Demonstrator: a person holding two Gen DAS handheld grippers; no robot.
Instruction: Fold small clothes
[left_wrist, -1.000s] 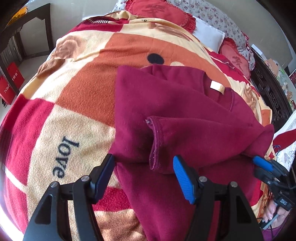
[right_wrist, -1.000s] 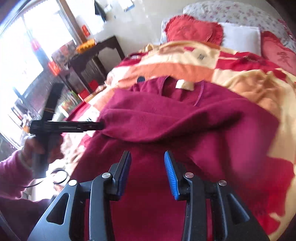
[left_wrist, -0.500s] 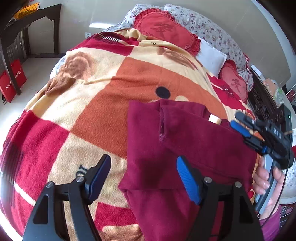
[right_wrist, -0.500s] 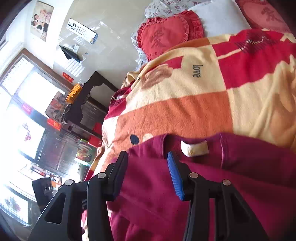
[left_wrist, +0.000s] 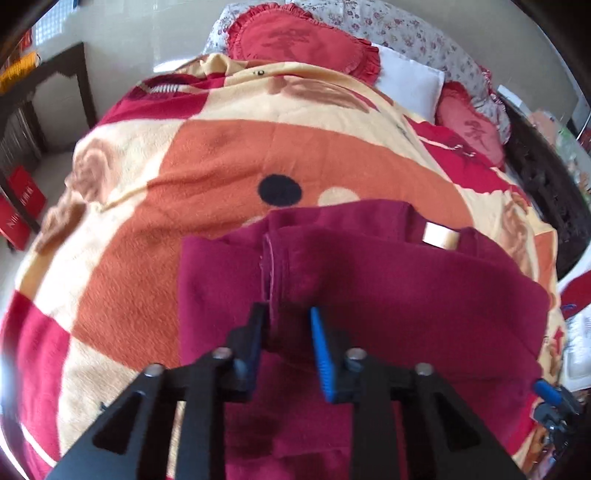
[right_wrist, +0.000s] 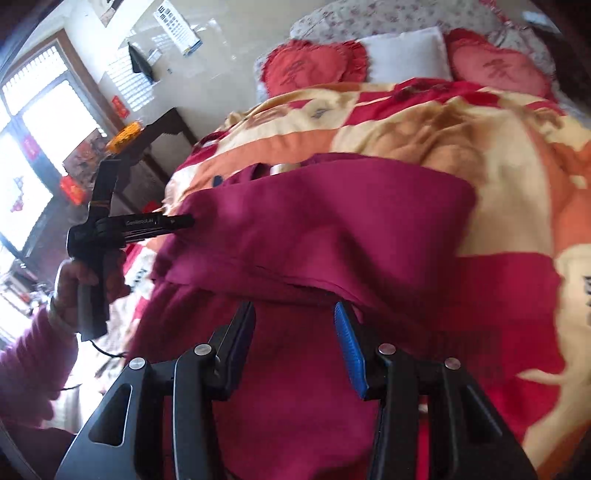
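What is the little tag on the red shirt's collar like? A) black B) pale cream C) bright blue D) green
B: the tag sewn inside the neckline of the maroon shirt is a pale cream rectangle, seen just beyond the left gripper in the left wrist view.

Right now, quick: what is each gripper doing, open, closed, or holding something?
Left gripper: closing on the maroon shirt's folded sleeve cuff; firm grip cannot be told.
Right gripper: open, holding nothing.
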